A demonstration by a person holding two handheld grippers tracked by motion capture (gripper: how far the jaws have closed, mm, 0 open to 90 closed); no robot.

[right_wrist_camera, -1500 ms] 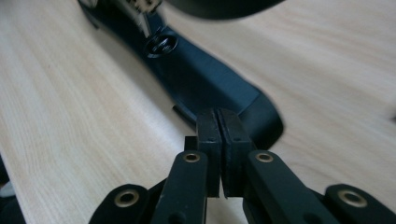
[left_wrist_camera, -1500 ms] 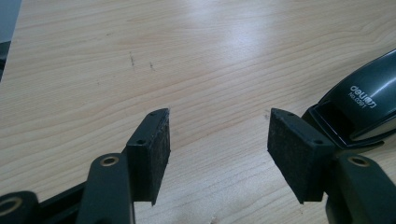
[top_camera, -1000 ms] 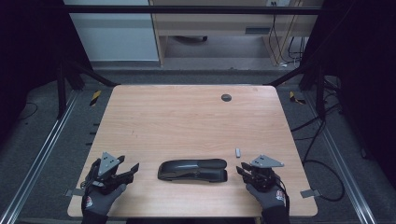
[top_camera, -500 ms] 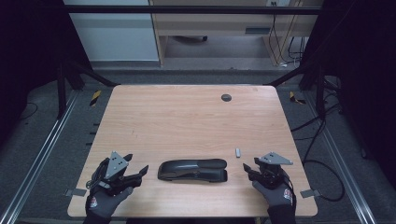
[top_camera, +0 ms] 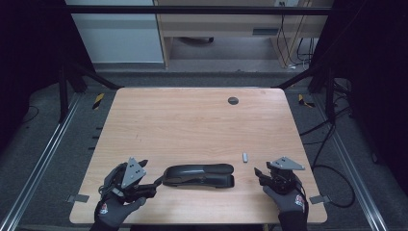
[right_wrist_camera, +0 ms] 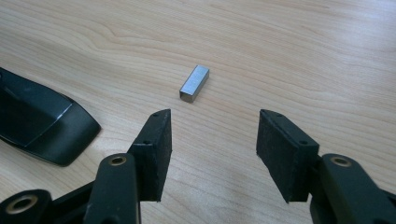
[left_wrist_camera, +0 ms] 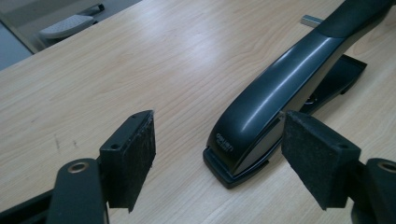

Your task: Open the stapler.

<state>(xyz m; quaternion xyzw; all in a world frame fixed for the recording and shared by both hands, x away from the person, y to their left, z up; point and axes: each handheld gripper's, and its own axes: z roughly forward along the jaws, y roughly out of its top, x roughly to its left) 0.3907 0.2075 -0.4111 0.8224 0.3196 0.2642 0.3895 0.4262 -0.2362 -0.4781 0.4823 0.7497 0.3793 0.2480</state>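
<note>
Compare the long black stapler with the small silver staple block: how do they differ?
The long black plastic stapler is dark and glossy; the small silver metal staple block is pale and shiny. The stapler is far larger. The stapler lies before the left claw; the block lies before the right claw. Both rest on the wooden table.

Stapler [left_wrist_camera: 285, 88] far end cut off by top edge, stapler [right_wrist_camera: 37, 123] mostly cut off at left
</note>
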